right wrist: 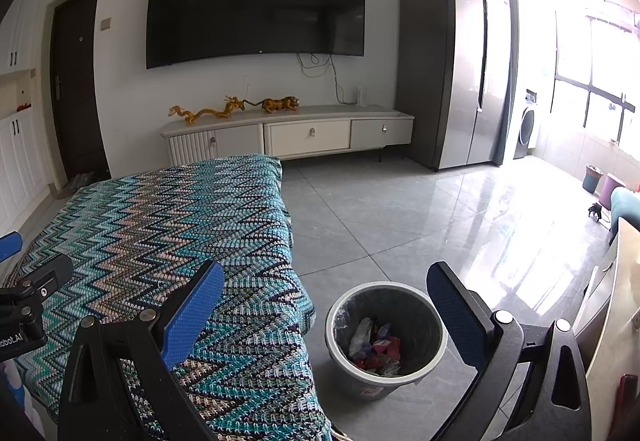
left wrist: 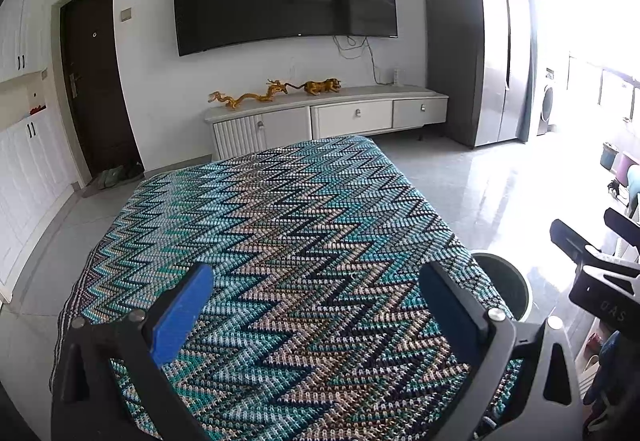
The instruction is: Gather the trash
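From the left wrist, the left gripper (left wrist: pixel 316 305) hangs over the zigzag-knit cloth (left wrist: pixel 280 225), its blue-padded tongs spread wide with nothing between them. The bin (left wrist: pixel 516 289) peeks out at four o'clock, just past the cloth's edge.

From the right wrist, the right gripper (right wrist: pixel 326 301) is also spread and empty. The bin (right wrist: pixel 386 337) stands on the tiled floor (right wrist: pixel 400 209) at six o'clock, beside the cloth (right wrist: pixel 160 225), with crumpled wrappers (right wrist: pixel 376 347) lying inside it.
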Tool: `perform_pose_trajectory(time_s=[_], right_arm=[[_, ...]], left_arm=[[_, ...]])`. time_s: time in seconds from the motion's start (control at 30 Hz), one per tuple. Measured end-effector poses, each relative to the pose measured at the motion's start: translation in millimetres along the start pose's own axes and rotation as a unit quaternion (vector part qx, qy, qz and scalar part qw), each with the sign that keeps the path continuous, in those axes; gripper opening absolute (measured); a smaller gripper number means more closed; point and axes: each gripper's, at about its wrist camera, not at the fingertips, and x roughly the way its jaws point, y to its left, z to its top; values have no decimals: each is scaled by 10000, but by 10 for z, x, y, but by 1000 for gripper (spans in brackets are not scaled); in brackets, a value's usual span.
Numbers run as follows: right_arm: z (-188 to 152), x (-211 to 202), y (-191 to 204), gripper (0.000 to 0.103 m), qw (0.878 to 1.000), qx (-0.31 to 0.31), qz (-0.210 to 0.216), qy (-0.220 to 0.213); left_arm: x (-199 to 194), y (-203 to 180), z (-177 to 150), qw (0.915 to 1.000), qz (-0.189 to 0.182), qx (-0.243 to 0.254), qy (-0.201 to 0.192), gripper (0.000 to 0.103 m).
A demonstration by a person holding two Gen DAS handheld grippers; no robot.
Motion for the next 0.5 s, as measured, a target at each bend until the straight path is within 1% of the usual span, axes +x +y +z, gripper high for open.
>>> perform_pose_trajectory(time_s=[0.5], right_arm=[[-5, 0, 0, 100, 10000, 4, -3, 6]], left_arm=[[29, 22, -13, 10000, -23, -19, 43, 103]])
